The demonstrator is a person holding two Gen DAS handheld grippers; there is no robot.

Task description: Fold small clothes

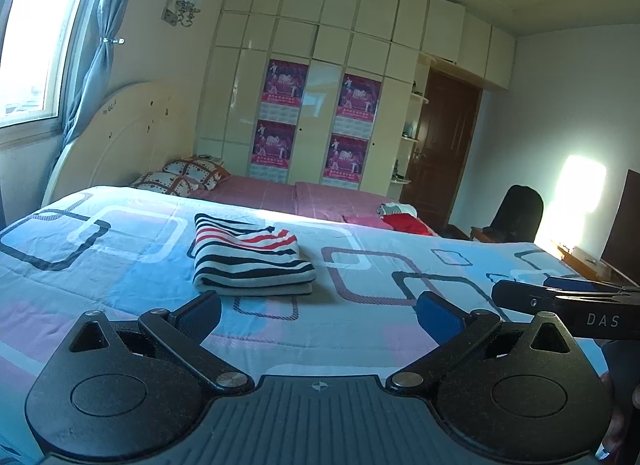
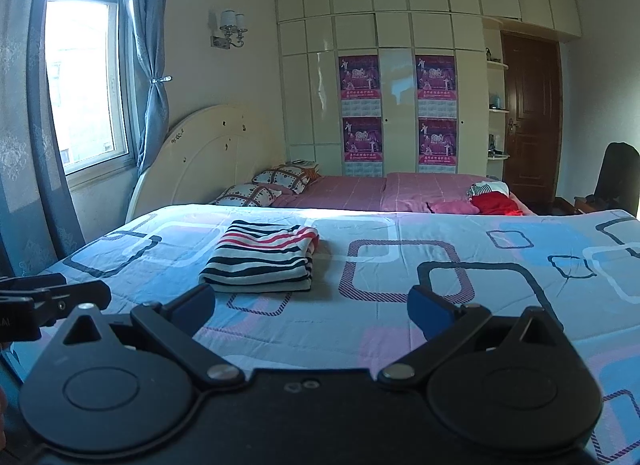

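Both claws, left (image 1: pixel 318 315) and right (image 2: pixel 312 311), gape wide, empty, before soft folded striped garment (image 1: pixel 250 255)

Sunlit bedroom — window (image 2: pixel 82 85), wardrobe (image 2: pixel 384 65)

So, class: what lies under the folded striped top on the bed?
The striped top sits on a beige folded layer, its edge showing below, on the patterned bedspread. Anything between the folds is covered and cannot be seen.
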